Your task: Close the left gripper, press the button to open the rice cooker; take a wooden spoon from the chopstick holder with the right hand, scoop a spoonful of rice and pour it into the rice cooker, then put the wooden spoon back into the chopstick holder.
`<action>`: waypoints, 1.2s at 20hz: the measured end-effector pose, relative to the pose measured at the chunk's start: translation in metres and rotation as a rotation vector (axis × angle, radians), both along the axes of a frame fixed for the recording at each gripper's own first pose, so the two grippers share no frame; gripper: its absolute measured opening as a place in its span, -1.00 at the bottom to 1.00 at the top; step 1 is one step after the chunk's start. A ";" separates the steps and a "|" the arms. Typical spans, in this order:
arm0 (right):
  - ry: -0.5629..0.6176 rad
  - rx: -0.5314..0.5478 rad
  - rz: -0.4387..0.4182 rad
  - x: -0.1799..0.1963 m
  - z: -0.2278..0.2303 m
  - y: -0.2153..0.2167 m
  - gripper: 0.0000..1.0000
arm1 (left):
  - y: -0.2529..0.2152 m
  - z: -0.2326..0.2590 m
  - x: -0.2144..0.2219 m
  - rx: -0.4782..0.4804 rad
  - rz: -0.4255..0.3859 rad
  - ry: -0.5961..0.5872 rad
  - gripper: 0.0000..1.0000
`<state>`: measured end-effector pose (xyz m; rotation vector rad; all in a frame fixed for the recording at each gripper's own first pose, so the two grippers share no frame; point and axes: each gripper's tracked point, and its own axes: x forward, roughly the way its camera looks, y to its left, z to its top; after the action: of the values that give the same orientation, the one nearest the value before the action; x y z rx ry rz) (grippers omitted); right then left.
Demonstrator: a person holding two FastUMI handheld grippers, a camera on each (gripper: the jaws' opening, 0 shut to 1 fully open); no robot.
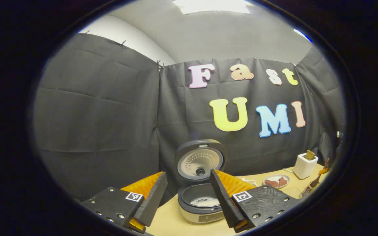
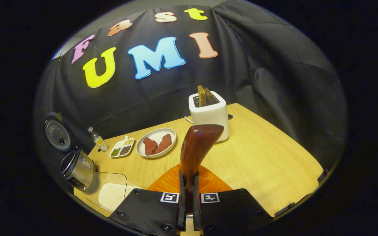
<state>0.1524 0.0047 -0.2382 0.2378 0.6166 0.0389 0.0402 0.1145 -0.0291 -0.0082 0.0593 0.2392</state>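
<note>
spoon (image 2: 197, 147): we see it upright, handle pinched between the right gripper (image 2: 189, 193) fingers, above the table (image 2: 267, 157) | cooker (image 1: 200, 183): lid up, rice in the pot, at the table's left end | left gripper (image 1: 189, 193): fingers wide, holding nothing, before the cooker | rice tray (image 2: 110, 193) beside cooker, toaster (image 2: 210, 114) behind spoon

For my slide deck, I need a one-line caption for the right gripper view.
Right claw shut on the wooden spoon, above a table with toaster and open rice cooker.
</note>
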 end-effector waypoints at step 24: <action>-0.223 -0.107 0.425 -0.007 0.058 0.203 -0.79 | 0.048 -0.036 0.005 -0.019 0.052 0.049 0.62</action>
<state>0.1456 0.2075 -0.1799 -0.0059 0.4361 0.4359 0.0452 0.1624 -0.0652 -0.0233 0.1105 0.2911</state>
